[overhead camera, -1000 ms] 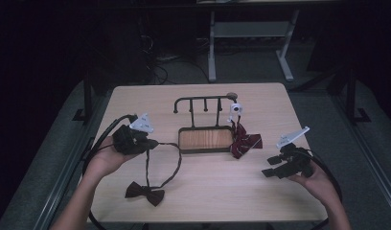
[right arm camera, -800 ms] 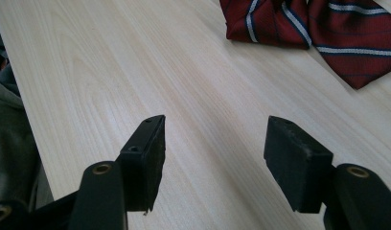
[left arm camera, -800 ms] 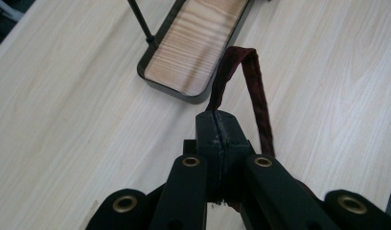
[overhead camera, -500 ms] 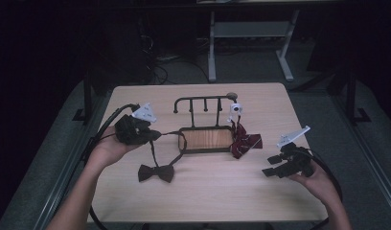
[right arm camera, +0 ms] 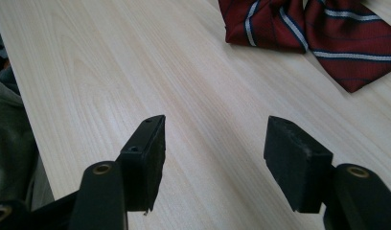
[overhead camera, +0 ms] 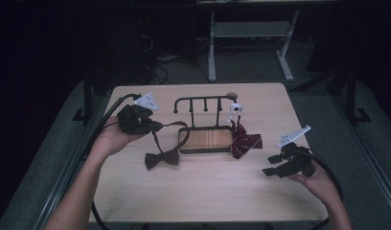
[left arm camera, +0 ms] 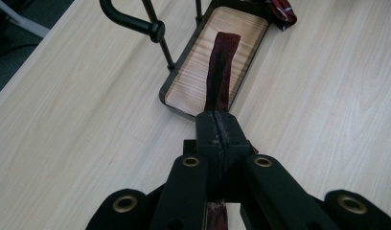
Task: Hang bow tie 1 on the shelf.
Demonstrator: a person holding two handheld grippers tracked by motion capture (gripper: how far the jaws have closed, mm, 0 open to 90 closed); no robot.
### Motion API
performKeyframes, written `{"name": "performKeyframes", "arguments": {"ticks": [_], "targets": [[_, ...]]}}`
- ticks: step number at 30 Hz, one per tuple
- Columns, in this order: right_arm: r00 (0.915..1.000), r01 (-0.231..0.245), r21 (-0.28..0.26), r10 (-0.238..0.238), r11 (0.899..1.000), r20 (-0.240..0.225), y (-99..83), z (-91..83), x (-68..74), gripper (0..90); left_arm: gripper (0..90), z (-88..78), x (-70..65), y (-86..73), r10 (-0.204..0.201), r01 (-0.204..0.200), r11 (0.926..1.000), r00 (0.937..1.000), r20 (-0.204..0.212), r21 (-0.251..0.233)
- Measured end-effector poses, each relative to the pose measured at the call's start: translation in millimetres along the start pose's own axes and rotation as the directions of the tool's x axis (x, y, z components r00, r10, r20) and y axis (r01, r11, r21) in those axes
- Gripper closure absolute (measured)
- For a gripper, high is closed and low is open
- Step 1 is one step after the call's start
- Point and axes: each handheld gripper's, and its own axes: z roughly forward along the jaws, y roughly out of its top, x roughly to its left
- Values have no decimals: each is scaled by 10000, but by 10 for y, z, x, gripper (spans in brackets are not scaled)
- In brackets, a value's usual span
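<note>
Left gripper [left arm camera: 217,132] clamped on a dark bow tie's strap [left arm camera: 221,72] over a wooden tray rack [overhead camera: 205,139], right gripper [right arm camera: 215,158] gaped wide beside a striped red bow tie [right arm camera: 304,33].

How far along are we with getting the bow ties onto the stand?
Nothing looks finished: the black metal rack carries no tie. In hand: the left gripper is shut on the strap of the dark brown bow tie, which trails across the wooden tray. Left: the red striped bow tie lies on the table before the open right gripper.
</note>
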Motion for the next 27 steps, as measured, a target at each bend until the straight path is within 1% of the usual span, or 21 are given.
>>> {"name": "performKeyframes", "arguments": {"ticks": [9,16,19,27], "targets": [[10000,-32,-44,33,10000,36,-6,-24,9,399,899,-34,53,106,87,-87,10000,9999,-132,45],[10000,-49,-44,49,10000,20,-11,-35,8,399,899,-58,96,155,39,-36,9999,9997,-248,106],[10000,-34,-55,34,10000,21,-16,-37,9,401,899,-74,112,169,119,-114,9998,9995,-279,163],[10000,-41,-70,41,10000,4,-16,-42,10,401,899,-101,177,197,-40,46,9999,9991,-411,147]]}}
